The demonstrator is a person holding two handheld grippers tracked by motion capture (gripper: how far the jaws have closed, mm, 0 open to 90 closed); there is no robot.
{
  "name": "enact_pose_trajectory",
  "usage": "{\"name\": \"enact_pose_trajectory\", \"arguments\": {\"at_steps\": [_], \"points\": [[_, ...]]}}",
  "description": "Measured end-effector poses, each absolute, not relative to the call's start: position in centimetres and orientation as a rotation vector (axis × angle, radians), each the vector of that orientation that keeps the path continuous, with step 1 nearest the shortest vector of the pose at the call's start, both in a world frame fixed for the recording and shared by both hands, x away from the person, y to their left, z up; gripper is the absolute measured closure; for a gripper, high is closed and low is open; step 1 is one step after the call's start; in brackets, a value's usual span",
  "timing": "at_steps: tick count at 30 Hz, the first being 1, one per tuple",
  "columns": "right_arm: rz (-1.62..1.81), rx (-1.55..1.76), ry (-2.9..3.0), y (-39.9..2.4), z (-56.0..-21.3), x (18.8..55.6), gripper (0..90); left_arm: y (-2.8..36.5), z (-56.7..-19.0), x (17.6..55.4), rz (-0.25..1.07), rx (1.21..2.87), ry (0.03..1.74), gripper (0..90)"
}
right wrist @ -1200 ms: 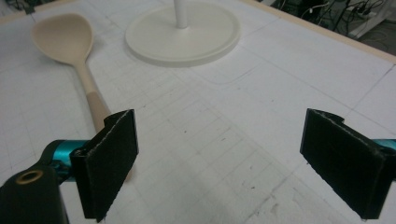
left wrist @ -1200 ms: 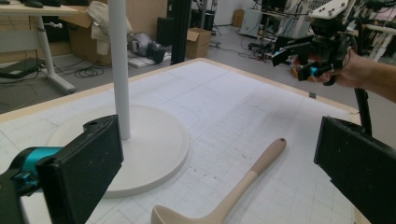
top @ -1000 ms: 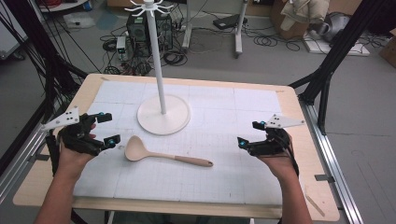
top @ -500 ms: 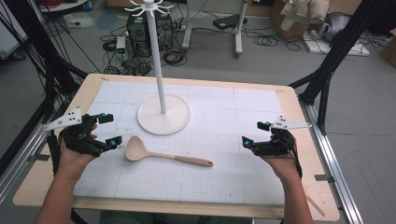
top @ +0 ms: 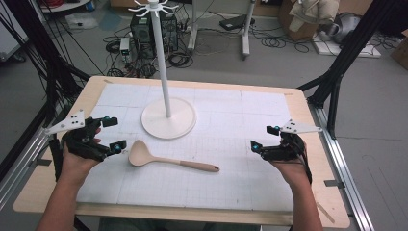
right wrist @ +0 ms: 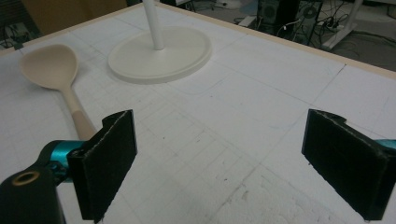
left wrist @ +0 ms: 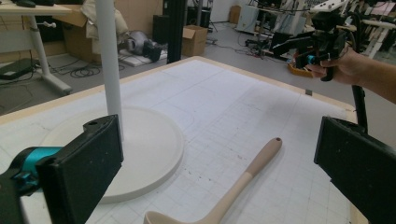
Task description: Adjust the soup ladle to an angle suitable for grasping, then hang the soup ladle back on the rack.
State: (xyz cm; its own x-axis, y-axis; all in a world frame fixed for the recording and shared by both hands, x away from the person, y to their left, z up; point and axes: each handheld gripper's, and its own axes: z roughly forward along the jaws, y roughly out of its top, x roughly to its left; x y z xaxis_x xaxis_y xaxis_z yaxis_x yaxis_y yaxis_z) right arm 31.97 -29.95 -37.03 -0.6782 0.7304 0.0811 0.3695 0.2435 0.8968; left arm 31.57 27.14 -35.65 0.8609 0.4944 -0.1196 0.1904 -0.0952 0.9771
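In the high view, a beige ladle (top: pixel 169 159) is seen lying flat on the white gridded mat of the tabletop (top: pixel 308 202), a little left of the frame's centre, its bowl to the left and its handle running to the lower right. Just above it stands a white stand (top: pixel 166 103) with a round base and a thin pole. The left gripper (top: pixel 113 134) is held at the middle left, just beside the ladle's bowl but apart from it, with its fingers spread wide and nothing between them. The right gripper (top: pixel 264 138) is held at the middle right, well apart from the handle's end, its fingers likewise spread wide and empty.

In the left gripper view, the two black fingers (left wrist: pixel 81 172) are seen far apart at the lower corners. The ladle (left wrist: pixel 233 189) lies between them at the bottom centre, untouched. The stand (left wrist: pixel 140 144) fills the left, and the right gripper (left wrist: pixel 308 53) is seen at the upper right.

In the right gripper view, the fingers (right wrist: pixel 109 158) stand wide over bare mat. The ladle (right wrist: pixel 56 79) is at the upper left, the stand (right wrist: pixel 161 53) at the top centre.
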Motion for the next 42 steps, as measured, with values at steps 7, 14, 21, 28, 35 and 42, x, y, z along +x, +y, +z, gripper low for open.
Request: {"name": "enact_pose_trajectory", "arguments": {"at_steps": [7, 14, 21, 28, 35, 42], "points": [[1.406, 1.025, 2.166, -30.2, -37.1, 31.6, 9.4, 25.7, -35.2, 32.2, 0.27, 1.718, 0.507, 1.7], [1.388, 1.036, 2.173, -30.3, -37.5, 31.3, 9.4, 22.7, -35.3, 33.5, 0.243, 1.817, 0.435, 1.7], [1.371, 1.024, 2.2, -30.2, -37.6, 31.2, 9.5, 18.5, -36.3, 34.6, 0.176, 1.94, 0.35, 1.7], [1.361, 1.029, 2.217, -30.1, -37.8, 31.5, 9.5, 15.1, -37.8, 35.9, 0.105, 2.06, 0.32, 1.7], [1.347, 1.021, 2.23, -29.8, -37.9, 31.7, 9.4, 12.9, -39.0, 36.2, 0.08, 2.145, 0.306, 1.7], [1.34, 1.015, 2.24, -29.5, -38.1, 31.9, 9.4, 10.5, -40.5, 36.3, 0.09, 2.29, 0.256, 1.7]]}}
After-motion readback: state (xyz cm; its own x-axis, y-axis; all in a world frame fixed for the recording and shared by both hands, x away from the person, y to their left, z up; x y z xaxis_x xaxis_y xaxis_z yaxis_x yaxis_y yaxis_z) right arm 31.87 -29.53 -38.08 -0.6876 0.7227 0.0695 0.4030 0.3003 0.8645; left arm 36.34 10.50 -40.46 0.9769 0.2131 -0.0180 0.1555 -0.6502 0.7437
